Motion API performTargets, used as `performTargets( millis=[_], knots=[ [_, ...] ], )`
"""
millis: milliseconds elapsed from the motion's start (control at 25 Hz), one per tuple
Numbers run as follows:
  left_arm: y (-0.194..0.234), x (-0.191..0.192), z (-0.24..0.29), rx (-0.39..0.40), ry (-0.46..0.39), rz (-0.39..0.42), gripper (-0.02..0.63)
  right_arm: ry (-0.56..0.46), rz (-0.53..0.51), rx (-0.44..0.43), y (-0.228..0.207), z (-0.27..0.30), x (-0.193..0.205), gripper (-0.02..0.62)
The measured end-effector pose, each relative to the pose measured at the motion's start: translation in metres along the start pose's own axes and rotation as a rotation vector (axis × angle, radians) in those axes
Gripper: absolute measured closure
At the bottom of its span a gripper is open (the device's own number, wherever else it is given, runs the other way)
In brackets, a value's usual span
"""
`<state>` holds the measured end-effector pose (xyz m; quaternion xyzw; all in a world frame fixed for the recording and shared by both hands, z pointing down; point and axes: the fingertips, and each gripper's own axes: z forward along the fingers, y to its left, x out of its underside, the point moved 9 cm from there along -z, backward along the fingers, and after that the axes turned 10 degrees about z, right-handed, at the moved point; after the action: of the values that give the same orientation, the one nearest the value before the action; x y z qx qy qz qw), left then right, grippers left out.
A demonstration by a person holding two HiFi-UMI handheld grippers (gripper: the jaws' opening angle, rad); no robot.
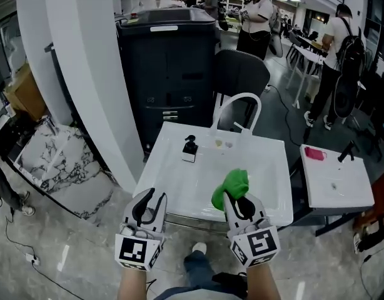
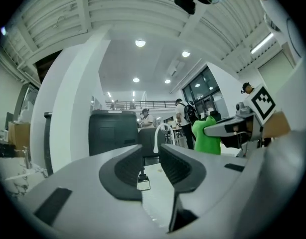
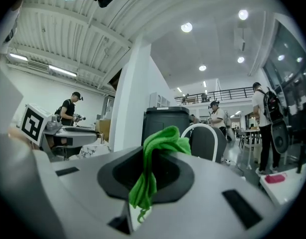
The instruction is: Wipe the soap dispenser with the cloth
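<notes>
Left tongs (image 2: 151, 156) sit nearest: jaws a little apart, nothing between the pads. Soap dispenser (image 2: 142, 179) shows through the gap, well ahead. Right tongs (image 3: 155, 169) are clamped on the green cloth (image 3: 160, 143), with one fold bunched above the jaws and a thin tail hanging below.

Both tongs point level, side by side at the near edge of the white desk (image 1: 179, 189). Dispenser stands upright on the far left part of the desk, black top on a pale base, well apart from both tongs.

Judged step: approach; wiping not yet begun.

Notes for doing it well:
- Dispenser looks small and light, so it may tip or slide. Open the left tongs wider and steady it low at the base.
- Lead with the bunched fold, not the tail.
- Use light strokes, with a firm clamp on the cloth.
</notes>
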<state>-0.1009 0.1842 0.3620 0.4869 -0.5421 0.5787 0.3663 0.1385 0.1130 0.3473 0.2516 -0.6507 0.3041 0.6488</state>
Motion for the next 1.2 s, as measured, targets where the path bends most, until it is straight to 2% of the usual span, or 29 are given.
performTargets(
  millis=[160, 280, 440, 640, 840, 1000, 1200],
  knots=[
    [0.016, 0.014, 0.061, 0.043, -0.005, -0.014, 0.368, 0.029, 0.027, 0.005, -0.032, 0.049, 0.007, 0.548],
    [0.028, 0.025, 0.105, 0.053, -0.010, -0.046, 0.330, 0.059, 0.036, 0.009, -0.056, 0.081, 0.012, 0.548],
    [0.038, 0.046, 0.157, 0.092, 0.035, -0.101, 0.270, 0.085, 0.072, 0.029, -0.087, 0.111, 0.019, 0.548],
    [0.044, 0.071, 0.204, 0.162, 0.115, -0.111, 0.267, 0.108, 0.090, 0.050, -0.113, 0.135, 0.025, 0.548],
    [0.042, 0.101, 0.241, 0.266, 0.185, -0.133, 0.267, 0.162, 0.120, 0.073, -0.127, 0.144, 0.041, 0.548],
    [0.045, 0.123, 0.271, 0.351, 0.224, -0.116, 0.267, 0.191, 0.148, 0.111, -0.133, 0.151, 0.052, 0.548],
    [0.048, 0.165, 0.305, 0.448, 0.305, -0.149, 0.267, 0.248, 0.163, 0.157, -0.130, 0.159, 0.066, 0.548]
  ],
)
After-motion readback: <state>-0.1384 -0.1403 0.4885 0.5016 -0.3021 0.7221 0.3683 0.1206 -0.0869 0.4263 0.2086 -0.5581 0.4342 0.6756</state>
